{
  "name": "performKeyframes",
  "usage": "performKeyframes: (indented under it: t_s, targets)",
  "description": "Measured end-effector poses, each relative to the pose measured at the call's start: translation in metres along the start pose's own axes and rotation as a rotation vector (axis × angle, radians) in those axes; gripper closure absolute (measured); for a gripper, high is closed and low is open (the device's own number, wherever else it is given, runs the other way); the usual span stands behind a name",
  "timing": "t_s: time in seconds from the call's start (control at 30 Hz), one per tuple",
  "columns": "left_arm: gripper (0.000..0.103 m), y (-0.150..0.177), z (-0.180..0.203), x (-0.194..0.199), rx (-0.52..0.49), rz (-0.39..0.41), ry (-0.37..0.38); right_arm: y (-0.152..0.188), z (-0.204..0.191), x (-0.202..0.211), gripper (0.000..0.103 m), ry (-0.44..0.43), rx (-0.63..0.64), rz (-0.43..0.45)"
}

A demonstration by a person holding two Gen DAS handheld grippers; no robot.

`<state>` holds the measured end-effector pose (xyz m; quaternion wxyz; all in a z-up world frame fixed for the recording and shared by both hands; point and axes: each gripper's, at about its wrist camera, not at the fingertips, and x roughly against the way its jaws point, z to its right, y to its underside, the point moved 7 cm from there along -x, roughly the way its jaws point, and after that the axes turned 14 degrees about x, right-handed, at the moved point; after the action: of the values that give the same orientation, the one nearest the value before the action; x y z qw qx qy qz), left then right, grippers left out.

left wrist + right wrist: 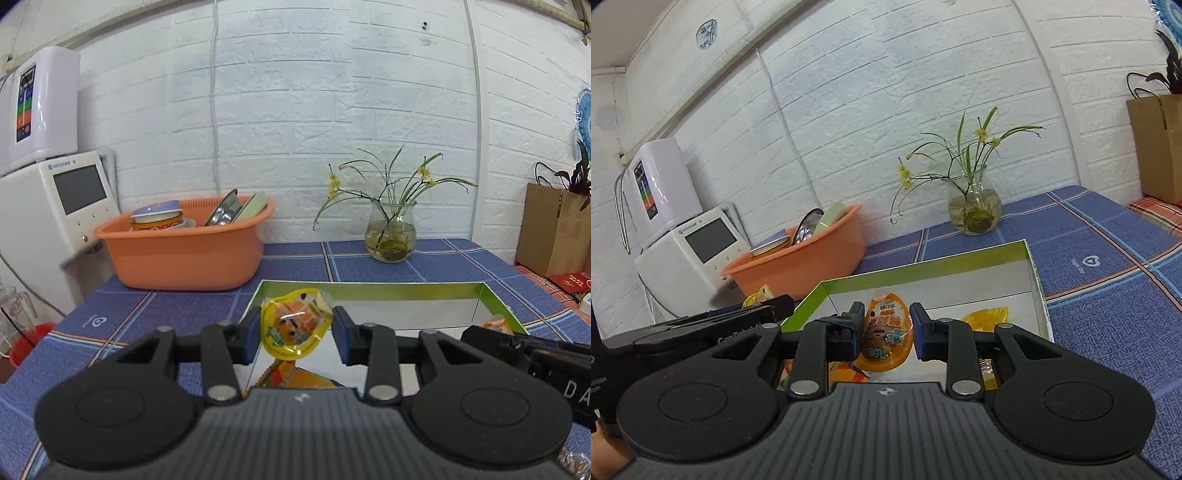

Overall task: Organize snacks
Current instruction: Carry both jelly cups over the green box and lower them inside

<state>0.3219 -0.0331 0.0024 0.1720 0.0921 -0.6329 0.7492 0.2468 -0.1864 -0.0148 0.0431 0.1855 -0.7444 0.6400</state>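
My left gripper point(295, 319) is shut on a yellow jelly cup point(291, 330), which sits tilted between the blue pads above the near left corner of a green-rimmed box point(369, 284) with a silver inside. My right gripper point(887, 317) is shut on an orange jelly cup point(886, 338), held upright over the same box point(923, 267). Orange and yellow snack packets point(986, 317) lie on the box floor. The right gripper's body point(517, 347) shows at the right edge of the left wrist view. In the right wrist view, the left gripper's body point(731, 321) lies to the left.
An orange basin point(184, 251) of dishes stands at the back left on the blue checked tablecloth point(461, 266). Beside it are white appliances point(55, 206). A glass vase point(391, 236) with plants stands behind the box. A cardboard box point(554, 229) is at the right, a red bucket point(26, 347) down left.
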Motion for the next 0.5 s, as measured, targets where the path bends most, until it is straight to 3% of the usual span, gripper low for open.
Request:
performKeyframes:
  t_s: [0.1, 0.23, 0.5]
  targets:
    - [0.065, 0.002, -0.002, -0.004, 0.008, -0.006, -0.001, 0.002, -0.003, -0.002, 0.055, 0.004, 0.016, -0.001]
    - [0.064, 0.005, -0.001, -0.008, 0.051, -0.006, 0.059, 0.005, 0.001, -0.004, 0.055, -0.006, -0.002, -0.004]
    - [0.064, 0.016, 0.003, -0.017, 0.003, -0.033, 0.026, 0.012, 0.007, -0.010, 0.055, 0.039, 0.013, -0.036]
